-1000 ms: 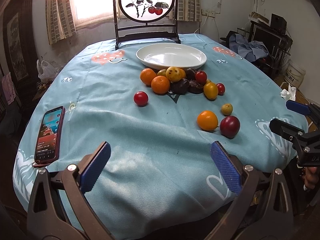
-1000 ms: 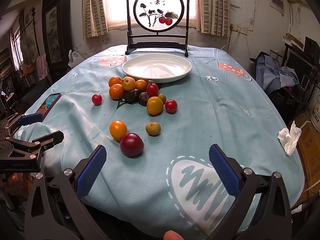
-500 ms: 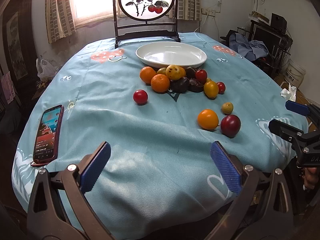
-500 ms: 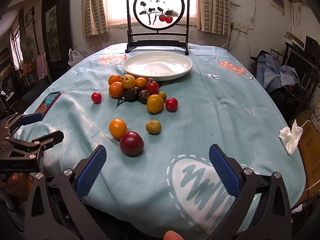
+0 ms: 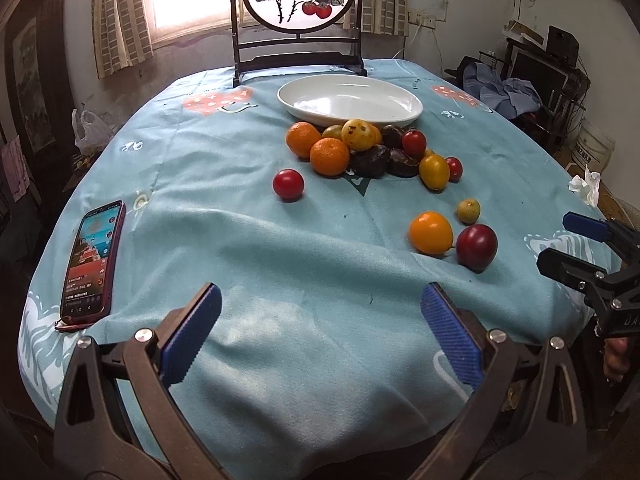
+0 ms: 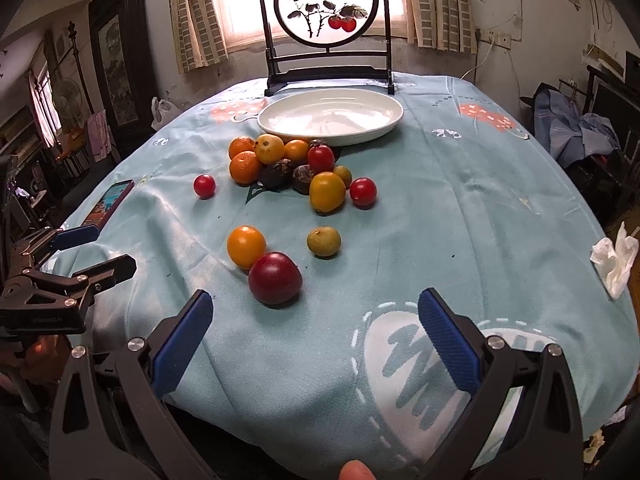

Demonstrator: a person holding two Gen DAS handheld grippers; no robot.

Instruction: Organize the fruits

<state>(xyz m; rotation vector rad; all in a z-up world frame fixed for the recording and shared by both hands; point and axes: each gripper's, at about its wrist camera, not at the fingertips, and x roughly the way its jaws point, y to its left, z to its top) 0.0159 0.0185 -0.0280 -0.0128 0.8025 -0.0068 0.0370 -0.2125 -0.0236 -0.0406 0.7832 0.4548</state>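
A white oval plate (image 5: 350, 98) (image 6: 330, 116) stands empty at the far side of the table. In front of it lies a pile of fruit: oranges (image 5: 329, 156), yellow fruit, dark fruit and red tomatoes (image 6: 321, 159). A lone red tomato (image 5: 288, 184) lies to the left. Nearer lie an orange fruit (image 6: 246, 246), a dark red plum (image 6: 275, 278) and a small green-yellow fruit (image 6: 323, 241). My left gripper (image 5: 320, 332) is open and empty over the near table edge. My right gripper (image 6: 316, 332) is open and empty, just short of the plum.
A phone (image 5: 92, 260) lies at the left edge of the blue tablecloth (image 5: 280, 280). A framed round screen (image 6: 326, 4) stands behind the plate. A crumpled tissue (image 6: 614, 256) lies at the right edge. Furniture and clothes crowd the room's right side.
Both grippers have moved slightly forward toward the fruit; the plum sits a little closer to my right gripper. Both stay open.
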